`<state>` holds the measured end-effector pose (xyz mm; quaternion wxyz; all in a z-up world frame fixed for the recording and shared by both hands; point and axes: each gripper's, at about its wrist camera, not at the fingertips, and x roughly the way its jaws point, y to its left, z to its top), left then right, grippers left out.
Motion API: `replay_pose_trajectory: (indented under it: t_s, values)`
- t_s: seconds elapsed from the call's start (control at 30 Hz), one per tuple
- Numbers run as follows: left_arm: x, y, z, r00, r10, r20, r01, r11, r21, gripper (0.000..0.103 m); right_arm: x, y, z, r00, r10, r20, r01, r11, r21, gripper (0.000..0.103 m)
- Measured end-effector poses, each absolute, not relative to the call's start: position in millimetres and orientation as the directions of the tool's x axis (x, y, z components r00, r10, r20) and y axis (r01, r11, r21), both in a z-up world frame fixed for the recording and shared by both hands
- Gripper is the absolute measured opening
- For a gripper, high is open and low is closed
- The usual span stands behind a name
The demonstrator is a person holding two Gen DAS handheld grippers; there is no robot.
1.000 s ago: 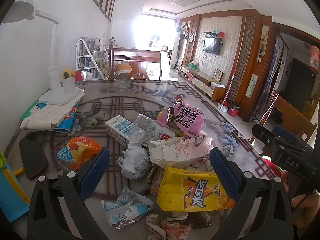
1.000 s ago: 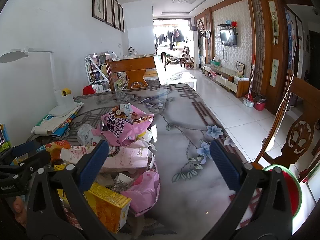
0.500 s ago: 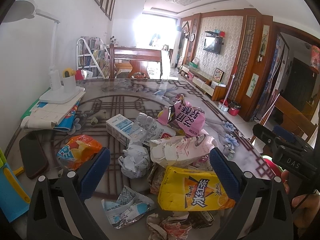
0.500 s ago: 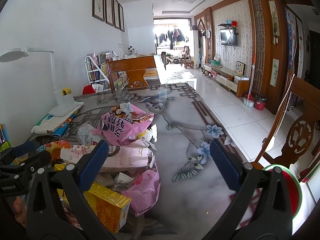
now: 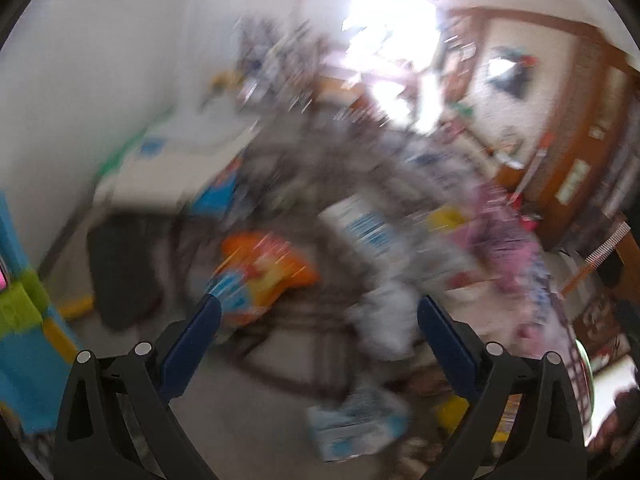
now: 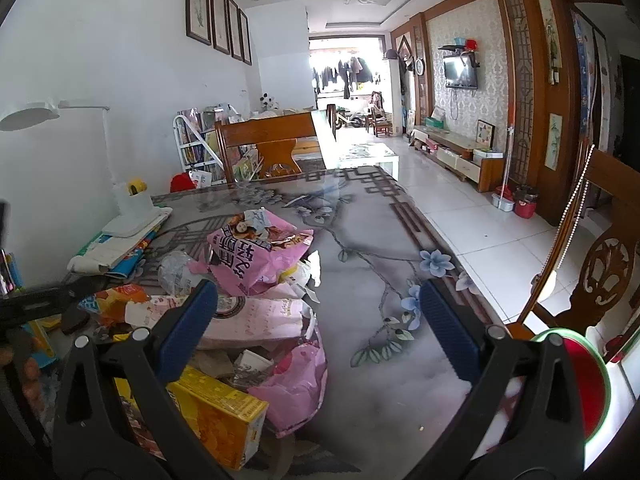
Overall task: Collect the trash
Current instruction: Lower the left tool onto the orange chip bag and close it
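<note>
Hovering over a cluttered counter point(image 6: 372, 220), both grippers stand with their fingers spread wide and nothing between them. The left gripper point(image 5: 318, 322) sees only a smeared picture (every outline is streaked), yet an orange snack bag point(image 5: 266, 270) shows just ahead of its left finger, a crumpled white wrapper point(image 5: 386, 320) lies near its right finger, and a blue-and-white packet point(image 5: 354, 420) rests low between the two. Further off in that blur sit a white-and-blue carton point(image 5: 362, 226) and a pink bag point(image 5: 506, 244).

The right gripper point(image 6: 318, 308) gives a sharp view. The trash is heaped on the left part of the counter: a pink snack bag point(image 6: 256, 252) with large printed characters sits on top of the heap, a long pale pink bag point(image 6: 256, 320) lies beneath it and runs behind the left finger, a yellow box point(image 6: 218, 416) lies nearest the camera at the lower left, and a crumpled pink plastic bag point(image 6: 298, 388) touches the box's right side. An orange packet point(image 6: 116, 300) peeks out at the heap's left edge. The patterned surface between the right gripper's fingers carries no trash. A white desk lamp point(image 6: 128, 204) stands on papers at the counter's far left, by the wall. A carved wooden chair point(image 6: 600, 276) stands at the right, off the counter, and a red bin with a green rim point(image 6: 580, 384) shows at the lower right.
</note>
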<state>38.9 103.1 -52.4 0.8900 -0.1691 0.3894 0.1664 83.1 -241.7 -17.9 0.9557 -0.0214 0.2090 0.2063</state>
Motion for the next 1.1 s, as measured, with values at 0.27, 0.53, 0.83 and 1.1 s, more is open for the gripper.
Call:
replay_pose_trajectory:
  t_s: [0.27,0.53,0.83,1.1]
  values:
    - [75,132,-68,0.574,0.184,-0.798,-0.464,0.876,-0.132,0.09,89,-255,-14,0.82,0.407,-0.403,-0.394,0.911,0.119,0.1]
    - [105,159,-97,0.472,0.144,-0.87,-0.459,0.883,-0.102,0.089,99,-261,-17,0.817,0.397,-0.418,-0.365,0.918,0.157,0.1]
    - [101,148,-96,0.523,0.075,-0.849,-0.417,0.892,-0.177,0.058,95,-249,-21,0.816,0.394,-0.423,-0.398,0.914,0.085,0.1]
    - [53,122,-50,0.659,0.126,-0.742,-0.402,0.893,-0.205,0.058,88,-237,-21,0.762,0.439,-0.475,-0.479,0.877,0.042,0.1]
